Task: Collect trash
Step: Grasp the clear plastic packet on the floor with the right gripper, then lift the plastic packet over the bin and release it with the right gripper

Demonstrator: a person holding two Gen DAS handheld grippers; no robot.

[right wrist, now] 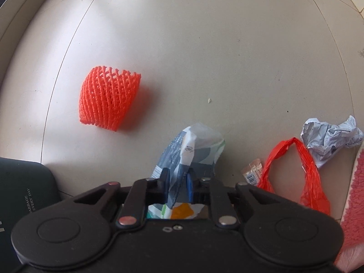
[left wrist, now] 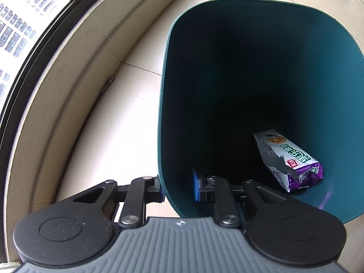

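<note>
The tiled floor (right wrist: 204, 45) spreads pale and glossy under both views, meeting a low ledge below a dark-framed window (left wrist: 34, 22) on the left wrist view. The dark teal trash bin (left wrist: 182, 68) stands on it, open mouth facing the left camera; a corner of its outer wall with printed lettering also shows at the lower left of the right wrist view. The left gripper (left wrist: 179, 187) straddles the bin's near rim, one finger outside the wall and the blue-padded one inside, with a visible gap between that pad and the wall, so whether it clamps the rim I cannot tell. Inside the bin a purple-and-white snack wrapper (left wrist: 293, 161) lies against the right wall. The right gripper (right wrist: 177, 182) is closed narrow on a blue-grey and white plastic package (right wrist: 195, 145), which sticks up between its pads above the floor. To its left lies an orange foam fruit net (right wrist: 107, 100), well apart. To its right a red plastic bag (right wrist: 307, 170) sprawls beside a crumpled grey paper wad (right wrist: 329, 136), with a small barcoded wrapper (right wrist: 252, 174) touching the bag's left edge.
</note>
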